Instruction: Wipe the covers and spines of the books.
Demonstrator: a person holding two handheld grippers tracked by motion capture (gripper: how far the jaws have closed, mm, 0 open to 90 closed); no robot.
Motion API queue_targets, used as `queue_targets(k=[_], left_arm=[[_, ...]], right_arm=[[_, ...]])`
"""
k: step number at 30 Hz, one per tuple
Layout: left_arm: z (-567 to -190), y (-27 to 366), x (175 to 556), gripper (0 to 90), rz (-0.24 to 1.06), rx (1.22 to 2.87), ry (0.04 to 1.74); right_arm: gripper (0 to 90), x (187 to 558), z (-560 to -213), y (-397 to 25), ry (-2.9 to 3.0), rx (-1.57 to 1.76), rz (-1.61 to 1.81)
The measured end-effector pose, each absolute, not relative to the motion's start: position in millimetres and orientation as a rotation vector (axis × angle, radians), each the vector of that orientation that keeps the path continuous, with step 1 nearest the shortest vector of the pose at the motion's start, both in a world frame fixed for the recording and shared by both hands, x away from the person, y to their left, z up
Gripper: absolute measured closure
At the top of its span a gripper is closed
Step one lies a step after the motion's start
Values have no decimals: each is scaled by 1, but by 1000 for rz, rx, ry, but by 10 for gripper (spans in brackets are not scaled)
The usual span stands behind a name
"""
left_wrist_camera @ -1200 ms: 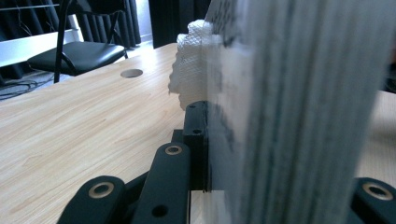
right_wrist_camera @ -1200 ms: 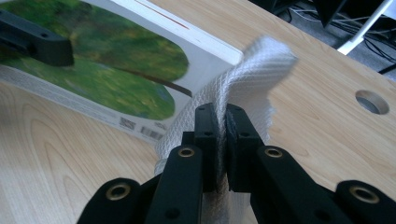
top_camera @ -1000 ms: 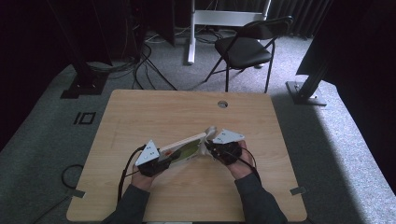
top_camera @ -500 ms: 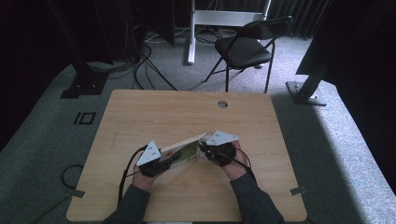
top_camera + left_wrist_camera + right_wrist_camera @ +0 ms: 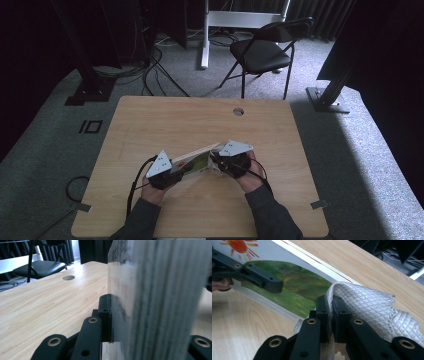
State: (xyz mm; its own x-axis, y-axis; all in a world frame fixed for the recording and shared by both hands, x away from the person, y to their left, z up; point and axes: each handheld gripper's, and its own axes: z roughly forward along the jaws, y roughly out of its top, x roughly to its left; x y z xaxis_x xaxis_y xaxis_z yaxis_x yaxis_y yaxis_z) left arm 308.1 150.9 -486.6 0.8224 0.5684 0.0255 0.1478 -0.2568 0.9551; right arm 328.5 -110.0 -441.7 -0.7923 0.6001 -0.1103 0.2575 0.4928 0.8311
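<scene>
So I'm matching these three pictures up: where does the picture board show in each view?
High view: picture board slants between the two grippers, near the table's front.
Left gripper view: its edge fills the right half, clamped.
Right gripper view: its green-and-sun face lies upper left, behind the cloth.
Shared landmark: the wooden table.

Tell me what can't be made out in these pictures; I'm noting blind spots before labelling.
- Book: left gripper view, too close and blurred; its print is unreadable.
- Book's picture: right gripper view, cut off by the top edge and crossed by the left tongs.
- Cloth: right gripper view, its lower part hidden behind the right tongs.
- Both tongs' tips: high view, hidden under their grey plates.
</scene>
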Motion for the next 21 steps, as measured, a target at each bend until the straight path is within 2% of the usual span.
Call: queue_targets(k=[9, 21], left_arm=[[-485, 154, 309, 781, 428, 1795, 545], [-486, 152, 308, 781, 432, 1799, 548]], right_arm=[[850, 337, -444, -125, 2320, 807, 1205], [850, 327, -436, -109, 2346, 728, 1237]])
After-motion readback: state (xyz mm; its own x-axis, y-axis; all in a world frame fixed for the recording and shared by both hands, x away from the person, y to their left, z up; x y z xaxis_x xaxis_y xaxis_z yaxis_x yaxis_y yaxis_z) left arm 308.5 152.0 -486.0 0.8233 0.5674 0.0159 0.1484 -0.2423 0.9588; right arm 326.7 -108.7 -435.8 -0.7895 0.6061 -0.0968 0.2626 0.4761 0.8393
